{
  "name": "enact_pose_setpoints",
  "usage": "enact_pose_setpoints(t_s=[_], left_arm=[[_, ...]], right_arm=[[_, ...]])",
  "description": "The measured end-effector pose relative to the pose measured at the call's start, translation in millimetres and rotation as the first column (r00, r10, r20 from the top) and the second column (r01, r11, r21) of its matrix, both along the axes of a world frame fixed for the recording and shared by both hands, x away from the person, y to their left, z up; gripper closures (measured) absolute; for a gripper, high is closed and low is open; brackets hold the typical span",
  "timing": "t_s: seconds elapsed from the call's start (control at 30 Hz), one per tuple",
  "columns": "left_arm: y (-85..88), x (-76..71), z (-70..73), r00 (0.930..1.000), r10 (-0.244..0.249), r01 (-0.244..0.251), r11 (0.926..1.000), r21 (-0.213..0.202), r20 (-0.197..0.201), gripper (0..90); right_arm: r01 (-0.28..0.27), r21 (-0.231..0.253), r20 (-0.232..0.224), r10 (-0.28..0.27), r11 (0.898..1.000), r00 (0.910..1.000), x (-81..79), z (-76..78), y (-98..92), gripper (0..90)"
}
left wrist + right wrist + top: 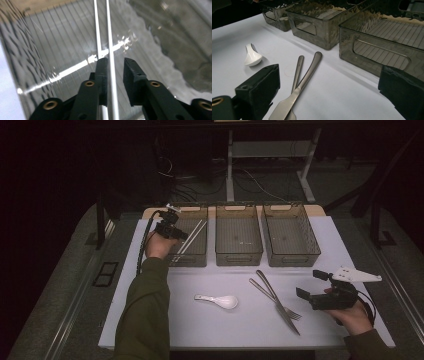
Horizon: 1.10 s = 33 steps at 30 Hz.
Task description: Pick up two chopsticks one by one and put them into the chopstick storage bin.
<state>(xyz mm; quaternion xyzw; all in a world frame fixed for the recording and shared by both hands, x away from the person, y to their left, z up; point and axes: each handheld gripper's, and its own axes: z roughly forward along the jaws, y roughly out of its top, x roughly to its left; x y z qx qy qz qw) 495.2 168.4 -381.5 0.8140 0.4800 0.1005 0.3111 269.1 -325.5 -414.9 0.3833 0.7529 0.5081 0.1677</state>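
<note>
We see the left hand-held gripper inside the leftmost smoky translucent plastic bin, its jaws slightly spread. The pair of thin white chopsticks lies on the bin's ribbed floor; one stick runs between the jaws, beside the left one, and no pad presses on it. The right hand-held gripper hovers with jaws spread wide and nothing between them, near the steel knife and fork crossed on the white surface. A white ceramic spoon lies to their left.
</note>
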Motion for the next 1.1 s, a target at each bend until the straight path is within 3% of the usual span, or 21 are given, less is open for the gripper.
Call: enact_pose_setpoints(t_s=[0.23,0.5,0.6,0.77,1.1], left_arm=[[3.0,-11.6,21.3,0.9976,-0.028,0.031,0.9982,-0.051,0.064,62.1],[-0.5,-29.2,38.3,0.9928,-0.086,0.093,0.9927,-0.077,0.083,53.5],[-3.3,-38.3,44.5,0.988,-0.115,0.124,0.9888,-0.084,0.104,51.4],[-9.6,-55.3,49.9,0.9832,-0.146,0.154,0.9854,-0.073,0.11,47.4],[-12.5,-92.2,49.5,0.9758,-0.175,0.188,0.9777,-0.094,0.132,42.7]], right_arm=[[0.001,-0.003,-0.002,-0.001,1.0,1.0,0.3,-0.3,0.1,3.8],[0.001,-0.006,-0.003,-0.001,1.0,1.0,1.0,-0.5,0.4,3.7],[0.0,-0.007,-0.004,0.0,1.0,1.0,1.1,-0.6,0.8,3.8],[-0.002,-0.008,-0.009,0.002,1.0,1.0,1.2,-0.8,1.2,3.8],[-0.004,-0.008,-0.009,0.004,1.0,0.9999,2.0,-0.7,1.4,3.7]])
